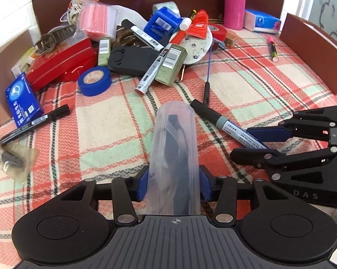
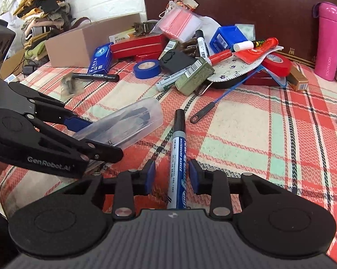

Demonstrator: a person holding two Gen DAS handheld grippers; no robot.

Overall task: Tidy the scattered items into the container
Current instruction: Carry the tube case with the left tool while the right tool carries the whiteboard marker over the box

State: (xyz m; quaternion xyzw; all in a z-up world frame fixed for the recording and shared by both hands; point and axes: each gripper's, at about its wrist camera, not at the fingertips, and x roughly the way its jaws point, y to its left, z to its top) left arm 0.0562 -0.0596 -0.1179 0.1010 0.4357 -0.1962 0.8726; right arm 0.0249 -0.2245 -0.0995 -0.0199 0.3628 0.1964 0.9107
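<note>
My left gripper (image 1: 174,183) is shut on a clear plastic case (image 1: 174,148) with dark items inside; the case points away over the plaid cloth. The right wrist view shows that case (image 2: 128,121) slanting out of the left gripper (image 2: 96,136). My right gripper (image 2: 172,174) is open, its blue pads (image 2: 151,174) on either side of a blue-labelled whiteboard marker (image 2: 177,157) lying on the cloth. In the left wrist view the marker (image 1: 224,123) runs into the right gripper (image 1: 255,143). A pile of scattered items (image 1: 132,42) lies at the back.
The pile holds a blue tape roll (image 1: 94,81), a red box (image 1: 61,60), green cartons (image 1: 171,63), a black pouch (image 1: 132,60) and markers. A black marker (image 1: 34,124), a thin brush (image 1: 207,85) and a pink bottle (image 1: 234,2) lie around. A cardboard box (image 2: 78,40) stands at the left.
</note>
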